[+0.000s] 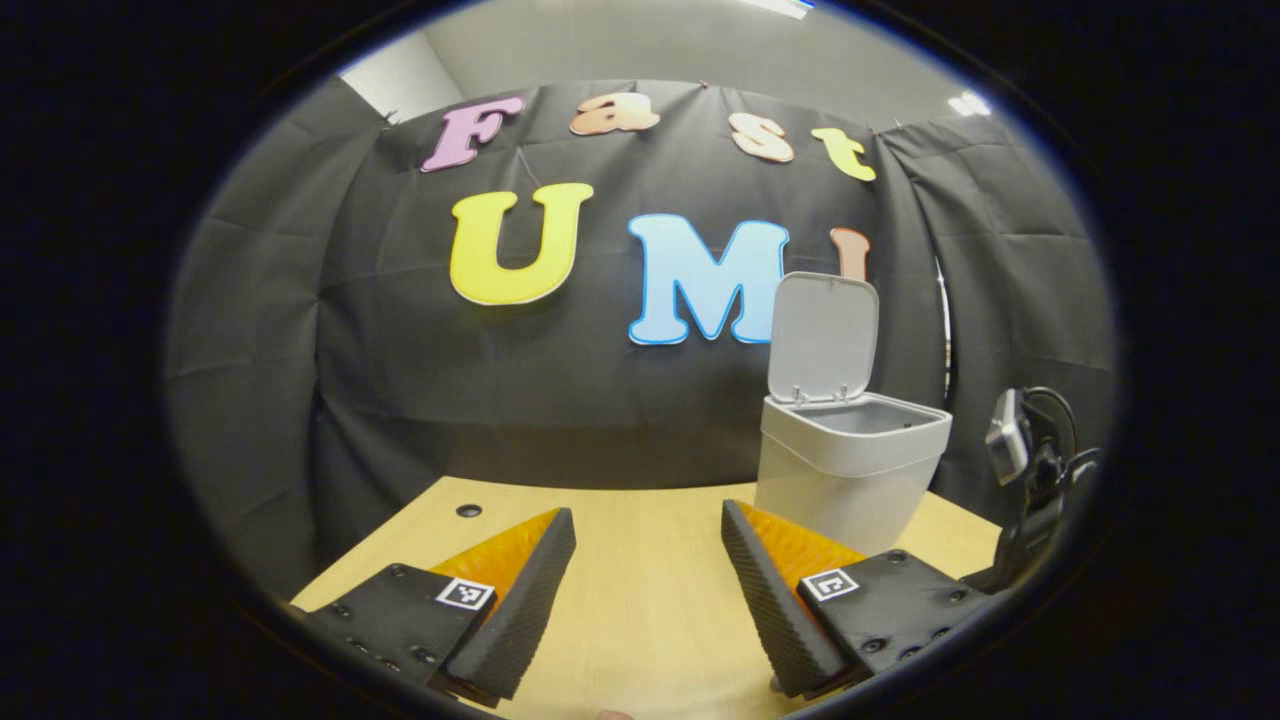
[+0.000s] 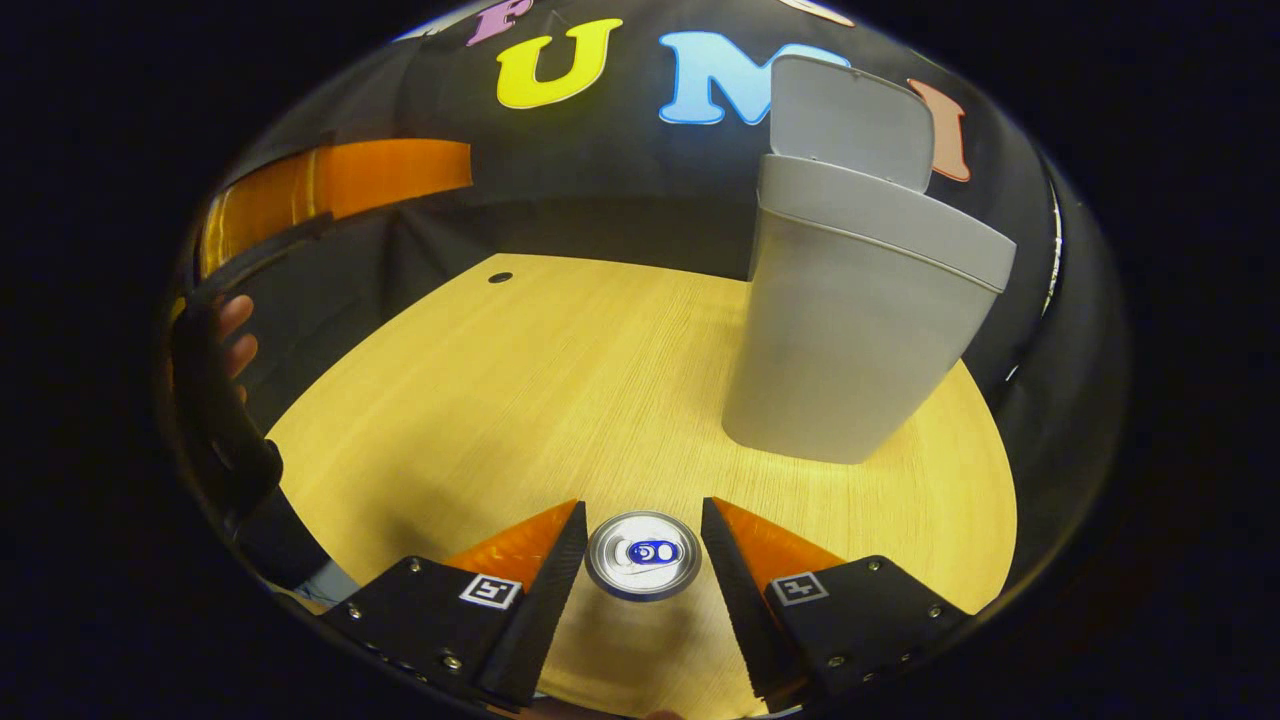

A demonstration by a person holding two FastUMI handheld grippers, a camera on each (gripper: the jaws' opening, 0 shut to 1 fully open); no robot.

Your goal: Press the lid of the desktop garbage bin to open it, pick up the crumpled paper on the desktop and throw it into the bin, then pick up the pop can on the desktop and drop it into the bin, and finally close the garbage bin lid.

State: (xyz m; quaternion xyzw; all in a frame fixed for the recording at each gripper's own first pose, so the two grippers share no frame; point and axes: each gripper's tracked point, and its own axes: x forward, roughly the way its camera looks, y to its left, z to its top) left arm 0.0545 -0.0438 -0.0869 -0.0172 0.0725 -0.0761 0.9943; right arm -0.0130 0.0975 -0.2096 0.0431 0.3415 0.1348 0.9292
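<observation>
Evenly lit from overhead, with a bright ceiling fixture (image 1: 968, 102) glaring at two o'clock. Strong fisheye bending toward every edge. Sharp through the middle, softer at the rim. Mild sheen on the tabletop (image 2: 560, 380); glint off the pop can (image 2: 643, 555) top.

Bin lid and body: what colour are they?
Plain light grey, both the bin and its raised lid; the left gripper view shows it best.

bin (image 1: 845, 470): light grey | lid (image 1: 823, 338): light grey | can (image 2: 643, 554): shiny silver top, blue tab | table (image 2: 560, 380): yellow wood with thin lines
</observation>
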